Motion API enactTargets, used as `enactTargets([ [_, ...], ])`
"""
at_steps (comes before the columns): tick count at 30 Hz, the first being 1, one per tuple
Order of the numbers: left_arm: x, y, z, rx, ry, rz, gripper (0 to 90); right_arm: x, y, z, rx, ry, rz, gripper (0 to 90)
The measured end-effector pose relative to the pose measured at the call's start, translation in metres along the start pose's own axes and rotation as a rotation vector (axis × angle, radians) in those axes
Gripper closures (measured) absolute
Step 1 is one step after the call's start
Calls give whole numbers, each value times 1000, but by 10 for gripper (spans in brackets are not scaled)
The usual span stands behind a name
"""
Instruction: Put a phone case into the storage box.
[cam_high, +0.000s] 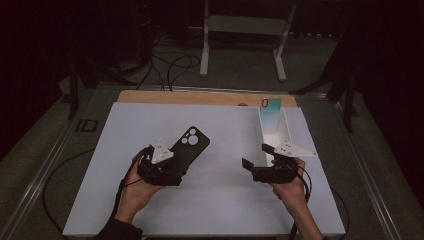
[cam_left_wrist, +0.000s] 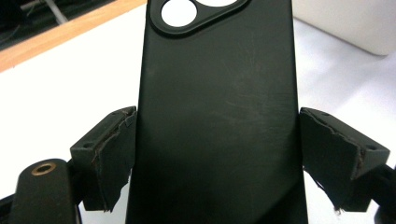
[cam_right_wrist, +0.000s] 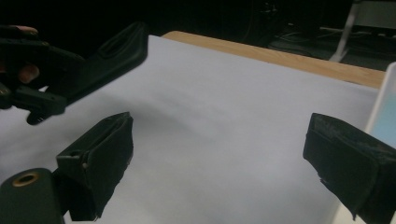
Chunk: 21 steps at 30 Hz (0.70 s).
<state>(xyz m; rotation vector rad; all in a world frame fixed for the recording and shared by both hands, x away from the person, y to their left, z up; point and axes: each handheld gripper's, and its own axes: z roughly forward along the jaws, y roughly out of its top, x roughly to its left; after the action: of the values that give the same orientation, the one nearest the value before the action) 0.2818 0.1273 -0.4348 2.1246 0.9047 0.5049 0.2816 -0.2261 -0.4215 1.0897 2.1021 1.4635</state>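
Left gripper (cam_high: 172, 167) clamped shut; right gripper (cam_high: 256, 156) jaws spread wide.

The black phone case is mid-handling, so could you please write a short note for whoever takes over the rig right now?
Left gripper: jaws clamped on the long edges of the black phone case, held off the white mat, camera cut-outs pointing away.
Right gripper: jaws wide open, nothing between them, near the white stand.
Teal phone stands upright in the white stand at the mat's right rear.
Done: case picked up.
Left: probably bring case and phone together; the phone is untouched.
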Motion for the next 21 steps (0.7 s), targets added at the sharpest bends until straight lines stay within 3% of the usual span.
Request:
enactTargets([
  [12,-22,14,5,-34,-55,63,156,12,12,15,7,94,36,102],
  [21,-36,22,11,-58,-104,91,155,28,20,32,40,170,68,204],
])
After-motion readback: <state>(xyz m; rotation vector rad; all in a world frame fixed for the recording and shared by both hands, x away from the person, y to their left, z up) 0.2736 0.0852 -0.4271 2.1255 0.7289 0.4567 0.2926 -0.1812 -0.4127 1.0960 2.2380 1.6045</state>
